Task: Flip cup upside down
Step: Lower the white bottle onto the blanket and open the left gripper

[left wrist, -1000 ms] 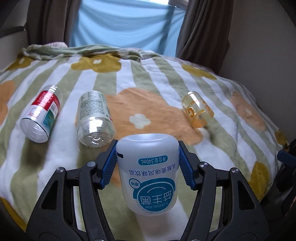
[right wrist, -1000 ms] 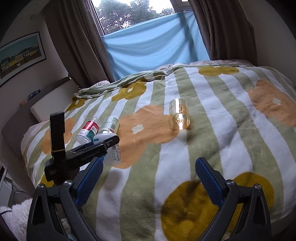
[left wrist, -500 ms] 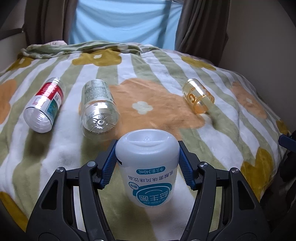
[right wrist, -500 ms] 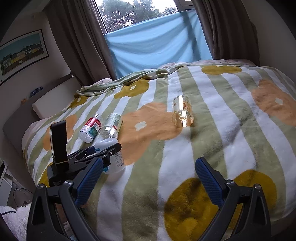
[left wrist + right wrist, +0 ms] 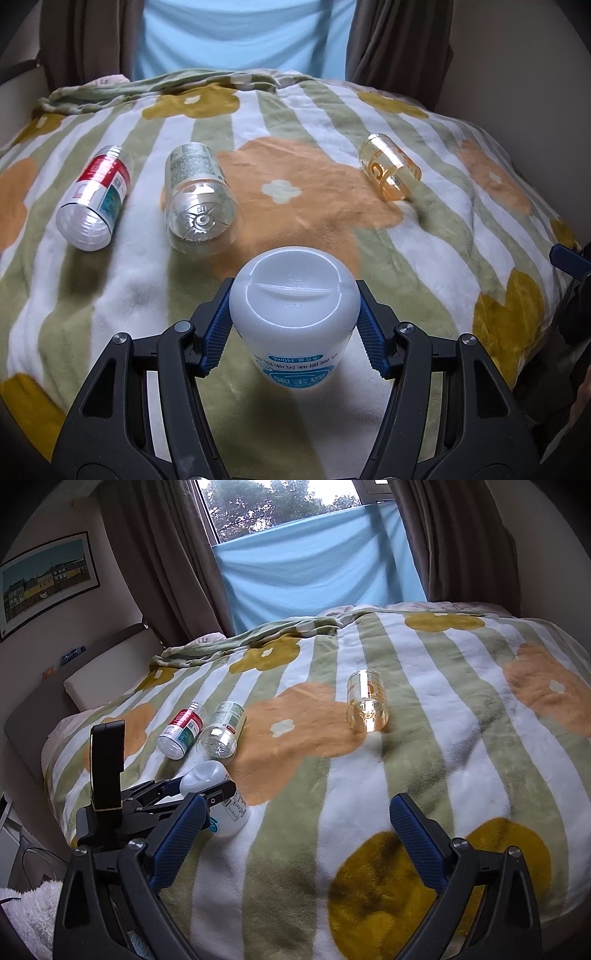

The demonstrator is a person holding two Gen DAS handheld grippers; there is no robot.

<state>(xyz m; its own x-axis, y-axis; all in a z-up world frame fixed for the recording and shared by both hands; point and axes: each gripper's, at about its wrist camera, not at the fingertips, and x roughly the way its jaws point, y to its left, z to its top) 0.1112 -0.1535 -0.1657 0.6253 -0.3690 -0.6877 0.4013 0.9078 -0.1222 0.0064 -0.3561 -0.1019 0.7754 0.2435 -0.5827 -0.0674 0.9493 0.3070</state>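
Note:
A white plastic cup with blue print [image 5: 293,314] stands upside down on the blanket, its base facing up. My left gripper [image 5: 293,330] is shut on its sides with the blue pads pressing both flanks. In the right wrist view the same white cup [image 5: 218,797] sits at the near left edge of the bed in the left gripper [image 5: 201,790]. My right gripper [image 5: 295,834] hangs open over the near part of the bed, with nothing between its fingers.
A red-labelled cup [image 5: 94,199], a clear cup [image 5: 199,205] and an amber cup [image 5: 389,171] lie on their sides on the striped flower blanket [image 5: 303,206]. Curtains and a blue cloth stand behind the bed. A headboard [image 5: 33,709] is at the left.
The left gripper has tilted down and lowered with the white cup, so the cup's base now faces the camera more. The right gripper stays open and has shifted only slightly.

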